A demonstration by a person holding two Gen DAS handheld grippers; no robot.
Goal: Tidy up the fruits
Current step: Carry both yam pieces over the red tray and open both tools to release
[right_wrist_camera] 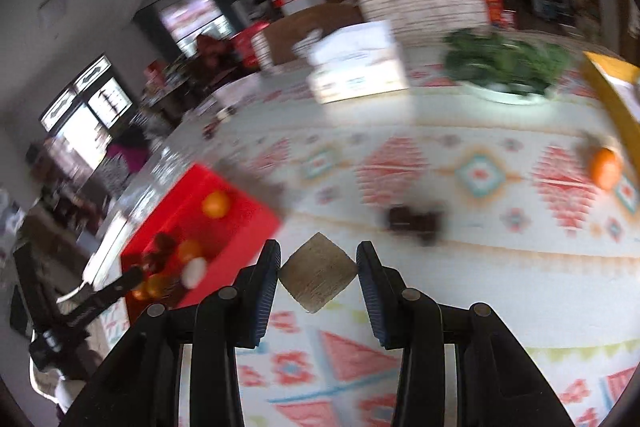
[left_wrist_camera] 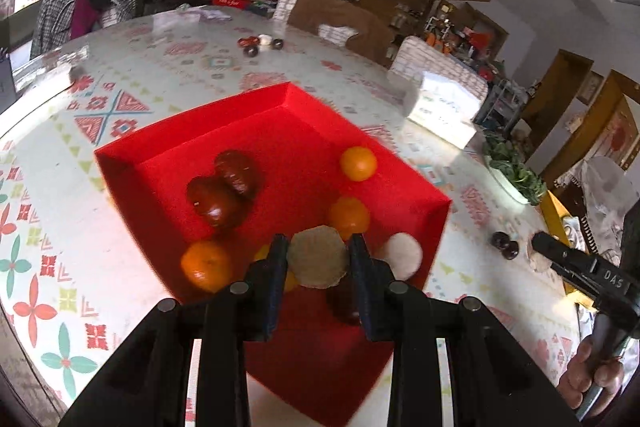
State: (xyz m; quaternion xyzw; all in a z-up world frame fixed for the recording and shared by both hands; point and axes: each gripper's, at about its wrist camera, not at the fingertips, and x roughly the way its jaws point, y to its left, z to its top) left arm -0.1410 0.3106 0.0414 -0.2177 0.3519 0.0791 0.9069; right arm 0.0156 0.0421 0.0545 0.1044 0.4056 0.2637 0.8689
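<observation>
- Left gripper (left_wrist_camera: pixel 319 259) was clamped on a tan, rough-skinned fruit (left_wrist_camera: pixel 318 257), frame centre, over the near part of the red box (left_wrist_camera: pixel 160 163); both pads were touching it.
- The fruit's lower edge was cut by the fingers, so its kind couldn't be pinned down.
- In the box, left wrist view: two dark red fruits (left_wrist_camera: pixel 224 187) touching each other at centre left, three oranges (left_wrist_camera: pixel 358 163), and a pale round fruit (left_wrist_camera: pixel 402 254) just right of the gripper.
- A yellow piece and a dark fruit sat behind the fingers, mostly hidden.
- The box's near corner was covered by the gripper body at frame bottom.
- Right gripper (right_wrist_camera: pixel 318 277) was clenched on a second tan fruit (right_wrist_camera: pixel 318 273), lower centre of the right wrist view, above the patterned tablecloth (right_wrist_camera: pixel 440 287), not over the box.
- That view was badly motion-blurred. A dark smear (right_wrist_camera: pixel 414 221) on the cloth, centre right, couldn't be identified.
- A loose orange (right_wrist_camera: pixel 606 167) lay on the cloth at the far right edge, beside a yellow container (right_wrist_camera: pixel 608 95) cropped by the frame.
- In the left wrist view, the right gripper entered from the right edge. Its tips were hard to read there, and a hand (left_wrist_camera: pixel 588 375) was partly cut off at lower right.
- Two dark items (left_wrist_camera: pixel 505 245) sat on the cloth right of the box.
- The background room was too cluttered and blurred to read.
</observation>
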